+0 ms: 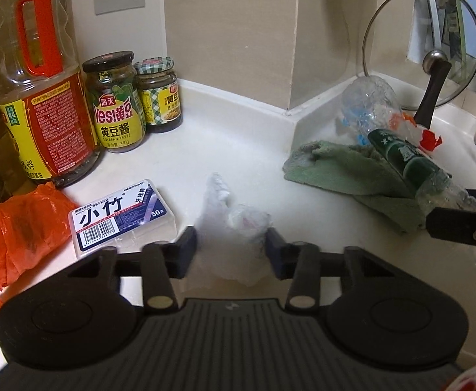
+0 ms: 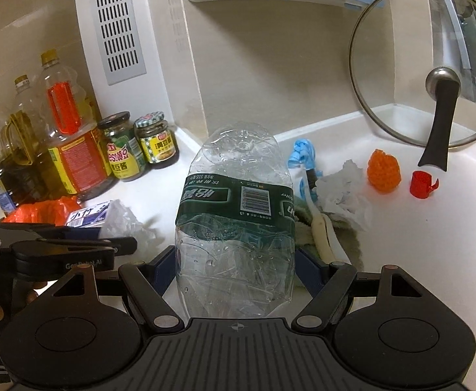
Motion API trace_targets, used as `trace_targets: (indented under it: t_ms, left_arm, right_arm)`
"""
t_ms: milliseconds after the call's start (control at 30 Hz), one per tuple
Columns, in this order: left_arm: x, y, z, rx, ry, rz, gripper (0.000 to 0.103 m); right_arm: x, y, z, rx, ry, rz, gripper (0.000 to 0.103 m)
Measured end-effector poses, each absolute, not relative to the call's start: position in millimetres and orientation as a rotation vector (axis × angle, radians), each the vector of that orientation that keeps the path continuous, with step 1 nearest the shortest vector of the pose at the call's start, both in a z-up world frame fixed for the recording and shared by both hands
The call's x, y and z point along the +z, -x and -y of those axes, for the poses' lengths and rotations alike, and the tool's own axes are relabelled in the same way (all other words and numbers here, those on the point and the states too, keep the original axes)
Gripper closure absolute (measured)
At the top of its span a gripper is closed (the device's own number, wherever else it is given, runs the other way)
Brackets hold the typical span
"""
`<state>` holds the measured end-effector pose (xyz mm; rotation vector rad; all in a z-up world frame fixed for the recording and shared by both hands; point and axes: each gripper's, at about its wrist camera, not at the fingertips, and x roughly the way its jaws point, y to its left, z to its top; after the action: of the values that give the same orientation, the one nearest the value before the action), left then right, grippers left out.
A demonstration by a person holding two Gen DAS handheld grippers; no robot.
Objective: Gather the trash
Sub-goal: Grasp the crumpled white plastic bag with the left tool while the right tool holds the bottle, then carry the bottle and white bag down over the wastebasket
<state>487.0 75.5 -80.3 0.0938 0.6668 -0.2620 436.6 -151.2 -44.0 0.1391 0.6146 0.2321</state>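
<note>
We are closing the left gripper (image 1: pixel 231 249) around the crumpled clear plastic wrap (image 1: pixel 234 224) near us on the white countertop (image 1: pixel 238 137); whether the pads are pressing yet, we cannot tell. We are advising a low, centred pinch (thin film slips easily). The right gripper (image 2: pixel 236 268) is pinching the empty water bottle (image 2: pixel 238 215), held above the green cloth (image 1: pixel 335 169). Sauce jars (image 1: pixel 114 101) are standing far left in the tiled corner.
</note>
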Motion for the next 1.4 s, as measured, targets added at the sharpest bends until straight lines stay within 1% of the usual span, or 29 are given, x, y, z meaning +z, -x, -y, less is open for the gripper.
trace_targets:
  t_ms: [100, 133, 167, 667, 1100, 1400]
  left_arm:
    - [-77.0, -483.0, -76.0, -0.259, -0.093, -0.66, 0.078]
    - [-76.1, -481.3, -76.2, -0.257, -0.092, -0.658, 0.083]
    - [-75.2, -479.3, -76.3, -0.254, -0.09, -0.658, 0.086]
    - [-51.0, -413.2, -71.7, -0.189, -0.027, -0.62, 0.088]
    - [-22.0, -321.1, -50.5, -0.108, 0.03, -0.555, 0.088]
    - [-14.1, -258.7, -25.2, -0.058, 0.053, -0.536, 0.088]
  right_arm:
    - [-42.8, -433.5, 153.3, 0.24, -0.141, -0.611, 0.026]
    - [-42.1, -432.0, 153.9, 0.242, -0.142, -0.609, 0.026]
    - [-41.5, -430.9, 154.7, 0.245, -0.141, -0.607, 0.026]
    - [-32.4, -395.4, 176.4, 0.325, -0.135, -0.577, 0.026]
    - [-21.1, -339.2, 208.1, 0.444, -0.139, -0.564, 0.026]
    - [-20.4, -296.7, 229.2, 0.544, -0.136, -0.577, 0.026]
